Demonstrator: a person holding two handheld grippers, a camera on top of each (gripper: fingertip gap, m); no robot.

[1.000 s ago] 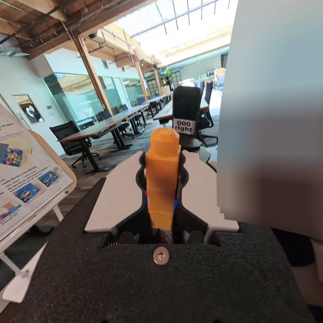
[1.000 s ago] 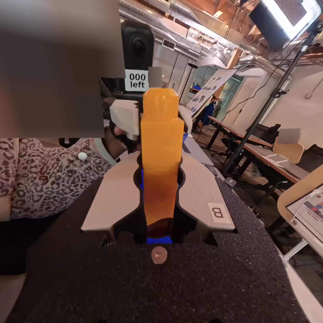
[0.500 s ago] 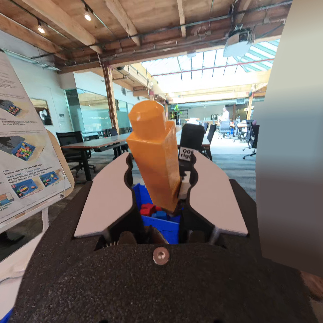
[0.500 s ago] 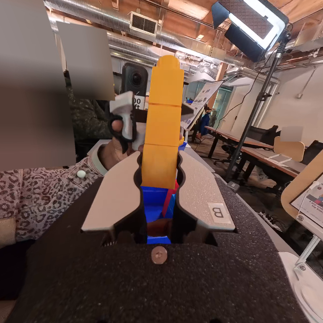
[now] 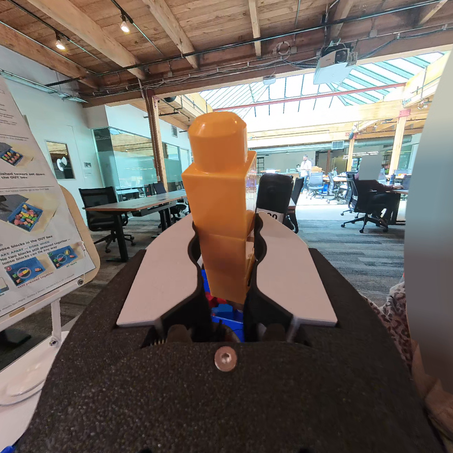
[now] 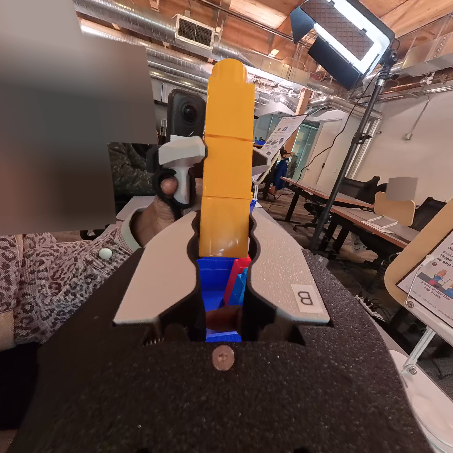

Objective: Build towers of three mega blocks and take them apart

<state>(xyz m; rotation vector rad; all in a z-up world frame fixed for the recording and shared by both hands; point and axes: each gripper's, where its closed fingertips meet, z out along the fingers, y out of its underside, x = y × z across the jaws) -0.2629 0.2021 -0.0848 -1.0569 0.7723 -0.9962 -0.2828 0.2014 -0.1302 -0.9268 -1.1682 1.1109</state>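
Note:
A tower of three orange mega blocks (image 6: 226, 171) stands upright in the air, held between both grippers. My right gripper (image 6: 224, 218) is shut on its bottom block. My left gripper (image 6: 228, 157) shows behind it, its fingers (image 6: 181, 152) clamped on the middle block. In the left wrist view the tower (image 5: 220, 208) rises between the fingers of my left gripper (image 5: 225, 220), which is shut on it. The right gripper's black camera (image 5: 274, 193) shows behind the tower. Below is a blue bin (image 6: 213, 272) with red (image 6: 239, 267) and blue blocks.
Instruction boards on stands are at the left (image 5: 36, 220) and at the right (image 6: 429, 282). A light stand (image 6: 343, 159) rises at the right. A person's patterned sleeve (image 6: 49, 269) is at the left. Office desks and chairs (image 5: 105, 215) fill the background. Spacing between my two grippers at the tips: around 5 cm.
The tower stood tilted between wider left fingers half a second ago; it is upright now and the left fingers have closed on it. The right gripper has slid down to the bottom block.

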